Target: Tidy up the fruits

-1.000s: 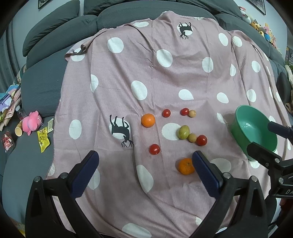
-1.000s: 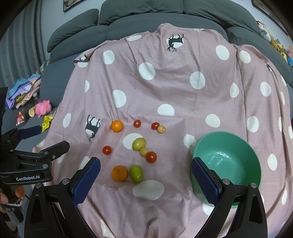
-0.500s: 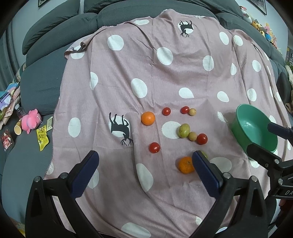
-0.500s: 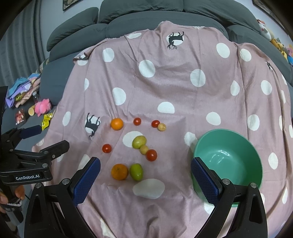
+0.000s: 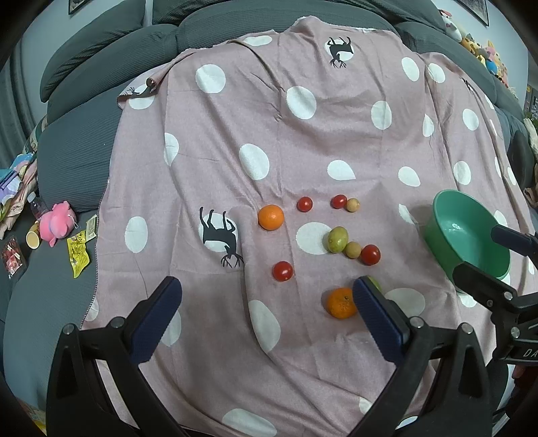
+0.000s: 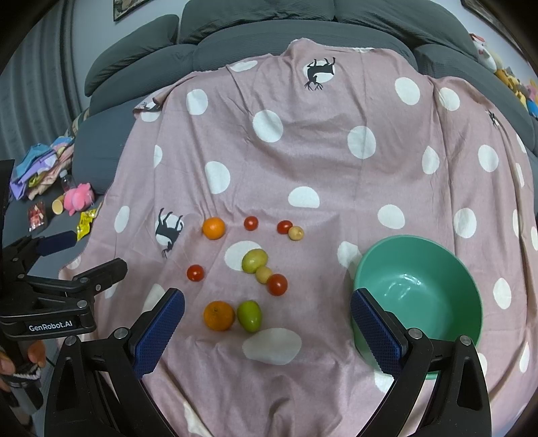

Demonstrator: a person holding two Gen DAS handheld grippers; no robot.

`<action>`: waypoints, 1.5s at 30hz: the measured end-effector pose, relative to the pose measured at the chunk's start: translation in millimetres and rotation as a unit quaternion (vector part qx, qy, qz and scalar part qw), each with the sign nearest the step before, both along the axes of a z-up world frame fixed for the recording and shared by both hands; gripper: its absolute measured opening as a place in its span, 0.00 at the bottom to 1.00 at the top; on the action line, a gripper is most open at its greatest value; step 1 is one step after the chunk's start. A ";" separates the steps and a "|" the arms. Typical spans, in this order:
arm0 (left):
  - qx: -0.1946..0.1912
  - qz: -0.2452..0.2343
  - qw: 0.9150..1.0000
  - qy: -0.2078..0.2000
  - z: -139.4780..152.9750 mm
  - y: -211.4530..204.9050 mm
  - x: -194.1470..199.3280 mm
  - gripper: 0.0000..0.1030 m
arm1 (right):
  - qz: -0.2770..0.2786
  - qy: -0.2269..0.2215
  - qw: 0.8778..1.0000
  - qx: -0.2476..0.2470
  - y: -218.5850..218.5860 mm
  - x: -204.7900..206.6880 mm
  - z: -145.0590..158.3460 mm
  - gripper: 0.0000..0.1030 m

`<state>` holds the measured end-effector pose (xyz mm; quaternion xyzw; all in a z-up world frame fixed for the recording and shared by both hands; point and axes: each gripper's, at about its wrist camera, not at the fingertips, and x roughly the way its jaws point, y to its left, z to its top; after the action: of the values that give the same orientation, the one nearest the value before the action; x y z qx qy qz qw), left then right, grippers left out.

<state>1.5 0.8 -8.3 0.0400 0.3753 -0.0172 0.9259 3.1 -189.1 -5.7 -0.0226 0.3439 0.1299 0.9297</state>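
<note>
Across the middle of both frames the fruits (image 6: 255, 269) lie loose on the dotted cloth (image 6: 302, 151), none in the green bowl (image 6: 420, 292) at lower right. My left tongs (image 5: 265, 302) and right tongs (image 6: 267, 316) hang spread wide and empty, so I judge sorting not yet begun.

I'm working in a home living room. A big grey sectional sofa (image 6: 255, 37) wraps around the back and both sides, and a pink polka-dot sheet (image 6: 302, 161) printed with deer silhouettes is draped across it. To my left I see a pink plush toy (image 5: 55, 227), snack packets (image 5: 79, 257), a small cup (image 5: 33, 239) and a heap of folded clothes (image 6: 40, 164). More stuffed toys (image 5: 484, 55) sit at far right, and framed pictures (image 6: 126, 5) hang on the wall.
</note>
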 end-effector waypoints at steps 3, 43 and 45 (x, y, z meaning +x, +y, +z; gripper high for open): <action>-0.003 -0.002 1.000 -0.008 -1.8 -1.1 0.3 0.99 | 0.000 0.001 1.000 0.013 -2.0 0.3 -3.3 0.97; -0.096 -0.095 0.983 0.122 -103.2 -8.1 89.2 0.82 | 0.117 0.138 0.983 0.036 28.0 94.9 -131.8 0.34; -0.095 -0.101 0.983 0.123 -104.5 -13.6 99.0 0.78 | 0.113 0.141 0.983 0.042 25.4 104.4 -132.1 0.34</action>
<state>100.4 -12.8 -112.8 -0.0124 0.4771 -0.1512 0.8657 107.5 -163.7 -137.9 -0.0034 0.4612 0.2504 0.8513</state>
